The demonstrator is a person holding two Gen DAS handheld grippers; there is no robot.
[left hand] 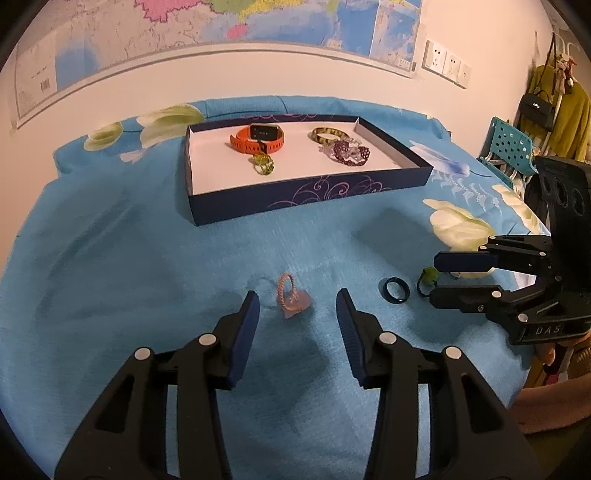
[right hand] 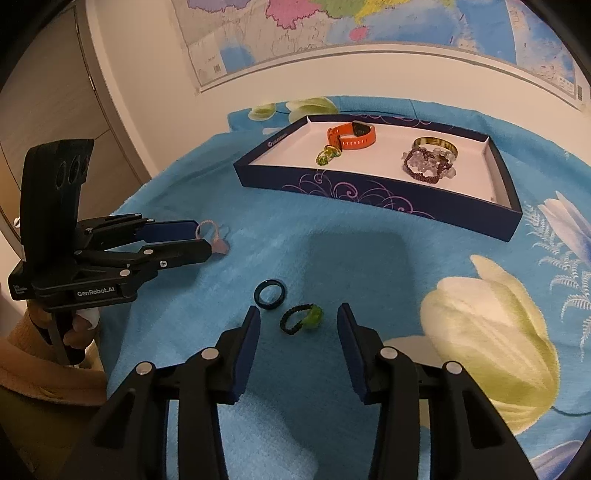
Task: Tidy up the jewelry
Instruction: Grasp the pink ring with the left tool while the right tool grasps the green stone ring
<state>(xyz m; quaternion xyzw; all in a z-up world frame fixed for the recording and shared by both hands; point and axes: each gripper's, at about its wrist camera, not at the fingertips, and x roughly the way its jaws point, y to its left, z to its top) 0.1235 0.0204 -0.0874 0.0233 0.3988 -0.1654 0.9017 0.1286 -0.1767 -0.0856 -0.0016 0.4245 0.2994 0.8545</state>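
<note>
**Both jaws open over rings on the blue cloth**

The left gripper (left hand: 298, 306) hangs tilted down over the table with its jaws partly open, and a pink ring (left hand: 291, 297) with a pale heart charm lies on the cloth between the tips; neither pad touches it. The right gripper (right hand: 298, 320) is tilted the same way, jaws partly open as well, with a black braided ring (right hand: 301, 319) bearing a green stone lying loose between its tips. Just beside that ring, towards the left gripper, sits a plain dark band (right hand: 270, 294), flat on the cloth and outside the jaws.

The two grippers work side by side, near each other but apart. A hand (right hand: 79, 328) in a tan sleeve (right hand: 33, 384) holds the left one's handle.

Farther back on the blue flowered cloth (left hand: 110, 277) stands a shallow dark-blue box (left hand: 310, 194) with a white floor. Inside it, an orange watch (left hand: 257, 138) lies at one end with a small yellow-green ring (left hand: 263, 163) just in front of it. At the other end a gold bangle (left hand: 328, 133) touches a heap of purple bead bracelets (left hand: 349, 150).

Behind the table, a large map (left hand: 221, 26) hangs on the wall.
</note>
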